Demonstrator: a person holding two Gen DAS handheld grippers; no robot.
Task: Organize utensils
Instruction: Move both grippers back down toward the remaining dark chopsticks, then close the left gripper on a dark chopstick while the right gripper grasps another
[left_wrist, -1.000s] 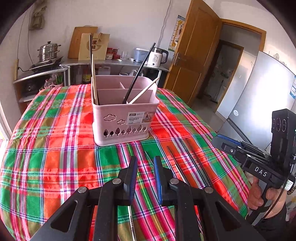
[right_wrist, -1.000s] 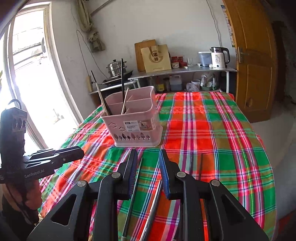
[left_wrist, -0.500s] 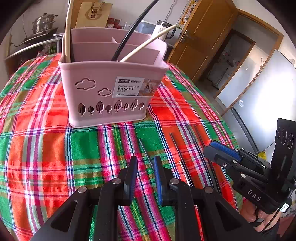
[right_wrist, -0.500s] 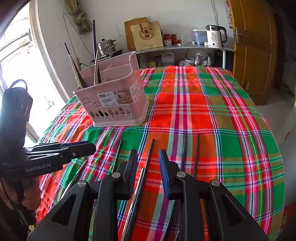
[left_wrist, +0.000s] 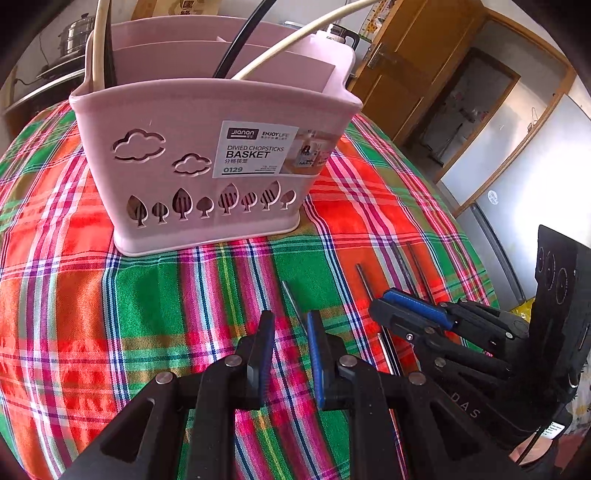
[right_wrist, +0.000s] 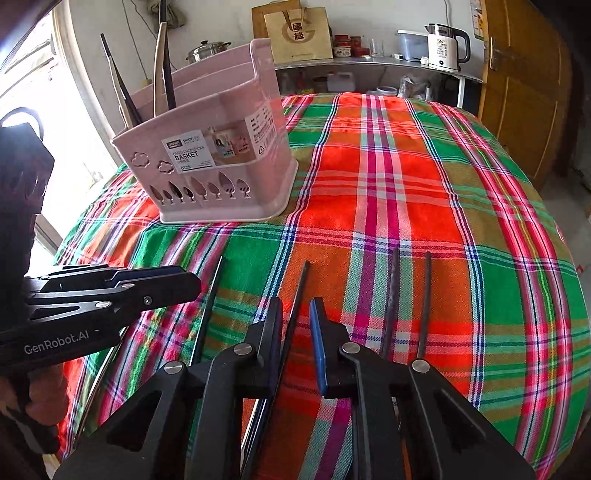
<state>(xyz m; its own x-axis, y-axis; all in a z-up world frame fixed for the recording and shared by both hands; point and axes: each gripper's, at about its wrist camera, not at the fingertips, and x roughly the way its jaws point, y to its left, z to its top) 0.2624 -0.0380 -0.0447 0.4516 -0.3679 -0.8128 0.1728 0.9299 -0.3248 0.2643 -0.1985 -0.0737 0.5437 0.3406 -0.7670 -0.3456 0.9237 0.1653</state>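
Plaid tablecloth (right_wrist: 406, 184); left hand-held gripper (left_wrist: 290, 321) ajar; right hand-held gripper (right_wrist: 295, 306) just closing around chopstick (right_wrist: 301, 284).

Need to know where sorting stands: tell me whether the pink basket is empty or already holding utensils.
Already holding some. The pink basket stands upright on the plaid cloth with several sticks rising from its compartments; more chopsticks lie loose on the cloth.

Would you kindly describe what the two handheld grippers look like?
Both are matte black with angular open-frame arms and silver pivot bolts. The fingers carry ribbed blue pads. The left gripper reads "GenRobot.AI" in white along its side; the right gripper shows "DAS". Each carries a black block with round cutouts.
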